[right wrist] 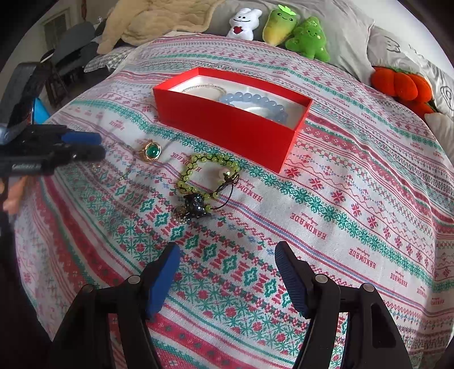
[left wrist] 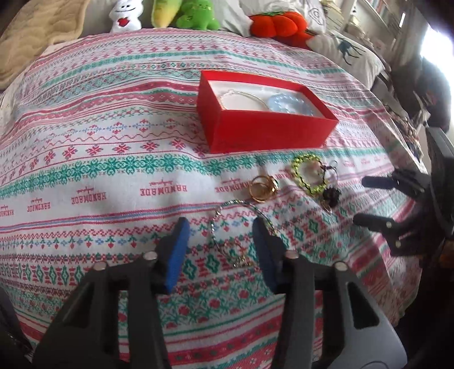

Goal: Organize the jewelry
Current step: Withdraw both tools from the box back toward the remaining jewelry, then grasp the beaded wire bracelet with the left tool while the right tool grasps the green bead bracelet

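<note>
An open red box point(left wrist: 255, 127) point(right wrist: 227, 125) sits on the patterned cloth; inside lie a thin gold bracelet point(left wrist: 244, 95) and a pale blue bead bracelet point(left wrist: 289, 103) point(right wrist: 255, 100). In front of it lie a gold ring with a green stone point(left wrist: 262, 188) point(right wrist: 150, 150), a green bead bracelet with a dark charm point(left wrist: 309, 176) point(right wrist: 204, 176), and a thin beaded chain bracelet point(left wrist: 227, 227). My left gripper point(left wrist: 220, 227) point(right wrist: 96, 146) is open, its fingers on either side of the chain bracelet. My right gripper point(right wrist: 227, 252) point(left wrist: 366, 198) is open and empty, short of the green bracelet.
Plush toys line the far edge: a white one point(right wrist: 244, 22), two green ones point(right wrist: 298, 34) and an orange one point(right wrist: 403, 85). A beige blanket point(right wrist: 159, 20) lies at the back. Pillows point(left wrist: 349, 54) sit at the far right. The cloth point(right wrist: 354, 198) drops off at the bed's edges.
</note>
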A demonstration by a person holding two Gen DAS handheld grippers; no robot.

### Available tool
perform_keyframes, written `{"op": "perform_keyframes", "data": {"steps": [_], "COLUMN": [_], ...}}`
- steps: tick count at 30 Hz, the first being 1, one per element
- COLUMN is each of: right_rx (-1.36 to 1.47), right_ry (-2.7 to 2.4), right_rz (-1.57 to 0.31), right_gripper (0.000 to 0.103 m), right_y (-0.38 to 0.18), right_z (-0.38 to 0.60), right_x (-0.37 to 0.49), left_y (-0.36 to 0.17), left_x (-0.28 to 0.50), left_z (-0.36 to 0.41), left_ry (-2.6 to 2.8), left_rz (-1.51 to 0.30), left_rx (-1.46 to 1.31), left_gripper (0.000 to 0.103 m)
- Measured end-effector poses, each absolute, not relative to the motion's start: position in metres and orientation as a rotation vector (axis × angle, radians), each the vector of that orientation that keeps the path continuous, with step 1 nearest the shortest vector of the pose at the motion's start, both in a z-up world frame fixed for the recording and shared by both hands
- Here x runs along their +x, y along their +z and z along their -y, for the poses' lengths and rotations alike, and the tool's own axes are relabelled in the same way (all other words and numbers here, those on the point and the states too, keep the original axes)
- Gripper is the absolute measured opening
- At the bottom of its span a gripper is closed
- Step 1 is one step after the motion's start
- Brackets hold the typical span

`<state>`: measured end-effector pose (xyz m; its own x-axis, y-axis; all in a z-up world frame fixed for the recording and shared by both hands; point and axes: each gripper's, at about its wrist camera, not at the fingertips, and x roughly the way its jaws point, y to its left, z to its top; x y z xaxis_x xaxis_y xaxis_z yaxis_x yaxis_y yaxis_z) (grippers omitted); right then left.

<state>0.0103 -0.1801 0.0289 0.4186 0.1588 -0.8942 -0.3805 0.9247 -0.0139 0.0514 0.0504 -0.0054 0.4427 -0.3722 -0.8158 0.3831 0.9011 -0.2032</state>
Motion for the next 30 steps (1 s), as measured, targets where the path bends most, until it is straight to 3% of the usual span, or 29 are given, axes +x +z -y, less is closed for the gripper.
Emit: {"op": "perform_keyframes", "data": {"steps": [9,26,30], "right_rx": [-0.222,-0.005,0.032], "right_ry": [0.339,0.312,0.312], "right_rz": [-1.098,-1.146,-1.208], "right_gripper": [0.071,0.069,0.048], "right_y": [0.030,0.039,0.028], "right_z": [0.177,0.178,0.174], "right_x": [0.021,0.074,0.082], "left_y": [-0.015,0.015,0.011], "left_x": [0.064,0.058,0.059], "left_z": [-0.040,-0.048,-0.053], "left_ry": [-0.420,-0.404,-0.393], "left_rz": [-1.062,-0.983,-0.995], "left_rx": [0.035,0.000,-0.002], "left_gripper": [0.005,0.004,0.004]}}
